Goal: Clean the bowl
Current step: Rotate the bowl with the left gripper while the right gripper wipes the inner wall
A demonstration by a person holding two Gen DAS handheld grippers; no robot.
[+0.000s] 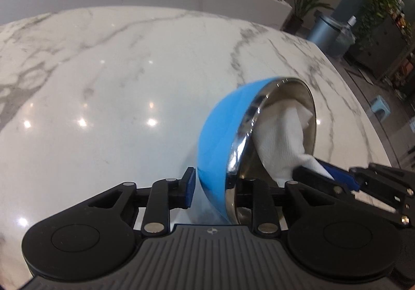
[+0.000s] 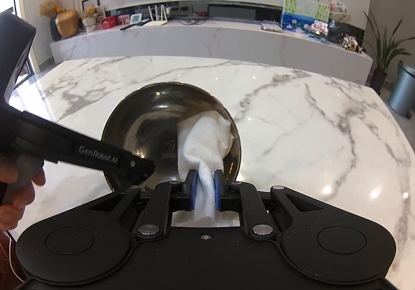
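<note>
Left wrist view: your left gripper [image 1: 212, 191] pinches the rim of the tilted blue bowl [image 1: 220, 129] above the marble table [image 1: 103, 69]. Your right gripper [image 2: 206, 187] clamps a white paper towel [image 2: 205, 139] against the steel inside; wiping looks underway, so sweep on around the wall, keeping both grips firm.

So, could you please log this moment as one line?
left gripper: shut on bowl rim, tilted | right gripper: shut on paper towel, inside bowl | phase: wiping

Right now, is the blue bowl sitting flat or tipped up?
Tipped up. The bowl stands on edge in the left claw, its shiny inside facing sideways toward the right claw, which pushes a white paper towel into it.
</note>
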